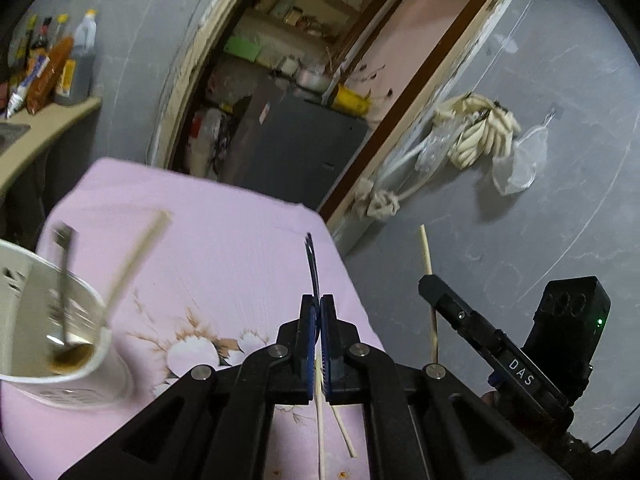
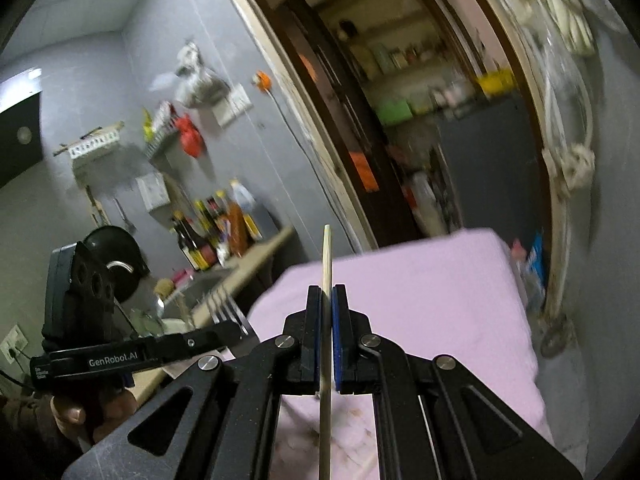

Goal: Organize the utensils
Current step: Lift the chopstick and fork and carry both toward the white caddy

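The left gripper (image 1: 316, 312) has its jaws pinched together on a fork (image 1: 312, 264), tines pointing up and away. The right gripper (image 2: 327, 312) is clamped on a chopstick (image 2: 326, 264), its long axis upright. Loose chopsticks (image 1: 320, 420) lie below on the pink tablecloth (image 1: 224, 240). Farther left, the white cup (image 1: 60, 344) with a spoon (image 1: 64, 280) stands nearer the left gripper, probably the drop target

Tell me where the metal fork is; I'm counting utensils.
The thin metal fork is clamped in the left hand-held gripper, tines up over the pink floral tablecloth, right of the white paper cup.
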`<state>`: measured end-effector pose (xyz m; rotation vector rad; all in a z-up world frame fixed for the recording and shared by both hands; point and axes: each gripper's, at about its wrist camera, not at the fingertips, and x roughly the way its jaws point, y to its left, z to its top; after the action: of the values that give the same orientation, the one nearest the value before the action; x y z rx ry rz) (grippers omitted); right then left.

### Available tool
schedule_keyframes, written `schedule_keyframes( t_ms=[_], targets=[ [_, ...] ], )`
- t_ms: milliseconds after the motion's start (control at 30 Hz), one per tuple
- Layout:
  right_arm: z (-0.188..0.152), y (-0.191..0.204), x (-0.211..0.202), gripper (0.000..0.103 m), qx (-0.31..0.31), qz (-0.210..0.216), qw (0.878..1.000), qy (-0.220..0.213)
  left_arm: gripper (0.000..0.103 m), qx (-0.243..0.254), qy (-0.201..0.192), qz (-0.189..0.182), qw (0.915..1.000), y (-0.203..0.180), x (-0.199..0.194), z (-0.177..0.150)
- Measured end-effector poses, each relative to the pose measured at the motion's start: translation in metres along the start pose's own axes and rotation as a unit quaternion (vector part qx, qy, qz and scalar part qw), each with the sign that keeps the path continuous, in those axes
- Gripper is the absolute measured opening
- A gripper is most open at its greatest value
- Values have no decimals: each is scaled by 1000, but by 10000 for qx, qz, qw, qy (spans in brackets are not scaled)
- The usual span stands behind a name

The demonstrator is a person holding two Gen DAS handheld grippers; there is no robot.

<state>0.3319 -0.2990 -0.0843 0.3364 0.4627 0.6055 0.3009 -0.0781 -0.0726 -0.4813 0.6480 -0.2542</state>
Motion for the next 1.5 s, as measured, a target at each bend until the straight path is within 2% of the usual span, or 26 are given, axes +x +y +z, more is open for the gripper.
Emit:
schedule_keyframes(
  t_ms=[267,533,767,933,1067,1200,1333,1500],
  targets=[
    [23,59,-5,4,-159,200,9984,-501,3,196,-297,9,9994,4,-51,20],
    [42,115,-6,4,-153,615,9900,-1257,3,273,-510,-109,9983,14,-108,34],
    [40,164,18,4,-159,902,9822,-1639,3,93,-802,-73,9967,44,-161,51],
    [35,189,47,4,-97,1024,9815,-1615,3,-248,-1067,13,9940,71,-191,63],
    [28,198,66,4,-24,1077,9811,-1609,3,-512,-1235,-89,9910,92,-208,72],
    [16,196,80,5,122,1022,9810,-1645,3,-600,-1303,112,9896,112,-213,75],
    [3,192,92,4,274,877,9807,-1727,3,-592,-1238,389,9898,126,-209,71],
    [-8,185,100,4,308,641,9806,-1824,3,-606,-1151,551,9900,139,-202,65]
  ],
)
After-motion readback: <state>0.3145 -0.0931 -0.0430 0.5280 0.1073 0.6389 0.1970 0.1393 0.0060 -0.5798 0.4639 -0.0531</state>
